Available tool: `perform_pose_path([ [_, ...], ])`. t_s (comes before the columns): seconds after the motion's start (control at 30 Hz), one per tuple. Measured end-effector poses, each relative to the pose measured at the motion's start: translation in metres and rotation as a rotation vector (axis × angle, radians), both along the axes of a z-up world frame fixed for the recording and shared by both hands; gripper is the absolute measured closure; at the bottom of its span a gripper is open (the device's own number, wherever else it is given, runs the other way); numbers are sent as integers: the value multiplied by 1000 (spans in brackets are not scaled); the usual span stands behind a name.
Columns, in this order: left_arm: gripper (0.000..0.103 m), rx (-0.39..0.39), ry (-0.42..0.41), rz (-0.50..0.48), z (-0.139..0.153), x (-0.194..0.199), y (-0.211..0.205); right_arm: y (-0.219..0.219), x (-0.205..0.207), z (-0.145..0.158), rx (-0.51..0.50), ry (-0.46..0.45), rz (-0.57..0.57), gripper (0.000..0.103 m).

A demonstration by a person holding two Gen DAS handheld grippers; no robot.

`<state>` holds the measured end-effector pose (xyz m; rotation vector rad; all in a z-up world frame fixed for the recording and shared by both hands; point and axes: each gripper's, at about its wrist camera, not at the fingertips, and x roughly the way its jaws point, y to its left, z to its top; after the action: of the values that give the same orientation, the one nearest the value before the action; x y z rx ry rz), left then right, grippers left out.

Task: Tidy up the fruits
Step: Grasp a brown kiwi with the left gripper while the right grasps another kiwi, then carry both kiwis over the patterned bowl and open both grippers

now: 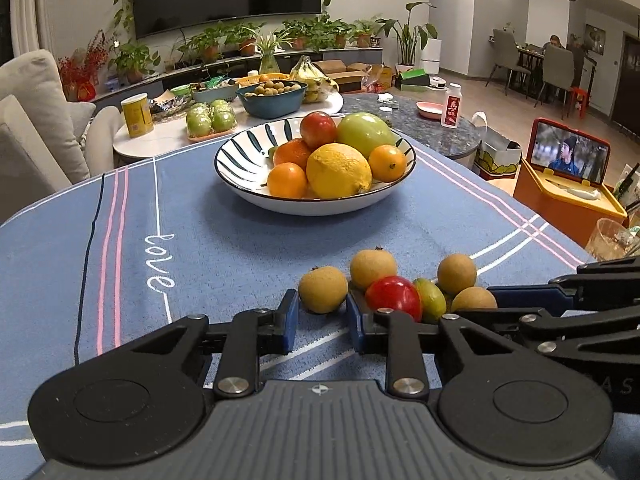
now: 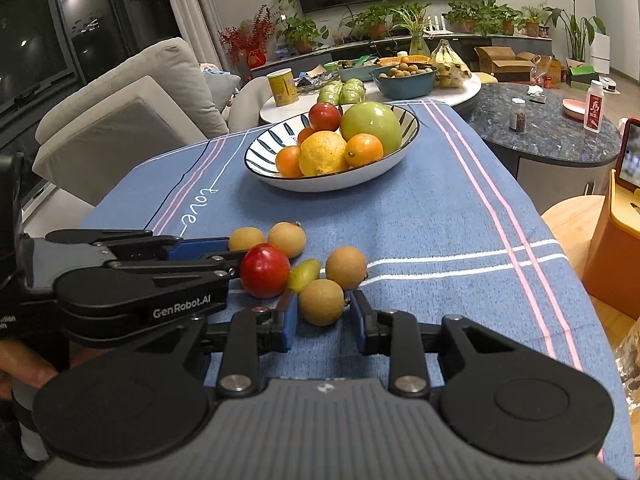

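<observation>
A striped bowl (image 1: 240, 152) (image 2: 264, 148) on the blue cloth holds a lemon, oranges, a red fruit and a green apple. Near me lie several brown longans, a red fruit (image 1: 394, 296) (image 2: 265, 275) and a small green fruit (image 2: 304, 274). My left gripper (image 1: 322, 318) is open with a longan (image 1: 323, 289) between its fingertips. My right gripper (image 2: 323, 318) is open around another longan (image 2: 321, 301). The left gripper (image 2: 236, 250) shows in the right wrist view, and the right gripper's fingers (image 1: 532, 296) enter the left wrist view from the right.
A round white table (image 1: 168, 132) behind holds a yellow can, green fruit, a blue basin of longans and bananas. A dark stone table (image 2: 560, 140) has a white bottle. An orange box with a phone (image 1: 568, 152) stands to the right. A sofa (image 2: 132, 100) is on the left.
</observation>
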<state>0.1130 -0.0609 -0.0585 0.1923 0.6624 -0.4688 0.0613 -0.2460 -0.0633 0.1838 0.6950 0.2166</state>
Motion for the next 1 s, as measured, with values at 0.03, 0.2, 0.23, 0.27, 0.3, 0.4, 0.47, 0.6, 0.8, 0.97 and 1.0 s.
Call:
perform_pose_path([
  [0.03, 79, 1, 2, 1, 1, 1, 0, 0, -1, 1, 1, -1, -1, 45],
  [0.2, 79, -4, -4, 7, 6, -4, 3, 0, -3, 4, 4, -11, -6, 45],
  [0.23, 79, -5, -8, 7, 8, -5, 4, 0, -3, 5, 5, -13, -7, 45],
  [0.27, 79, -7, -11, 9, 10, -6, 4, 0, -4, 6, 7, -16, -8, 45],
  [0.3, 79, -8, -13, 11, 11, -7, 5, -1, -4, 7, 10, -20, -9, 45],
  [0.4, 79, -13, -24, 14, 16, -9, 6, -2, -7, 11, 19, -31, -15, 45],
  [0.47, 79, -15, -31, 18, 19, -10, 7, -2, -6, 14, 24, -37, -18, 45],
  [0.6, 79, -23, -47, 19, 27, -11, 7, -4, -6, 21, 36, -60, -25, 45],
  [0.8, 79, -31, -65, 22, 35, -10, 8, -8, 0, 33, 60, -96, -31, 45],
  [0.97, 79, -38, -81, 33, 41, -2, 8, -11, 9, 41, 78, -120, -39, 45],
  [1.0, 79, -40, -83, 35, 42, 0, 8, -11, 11, 42, 79, -124, -39, 45],
])
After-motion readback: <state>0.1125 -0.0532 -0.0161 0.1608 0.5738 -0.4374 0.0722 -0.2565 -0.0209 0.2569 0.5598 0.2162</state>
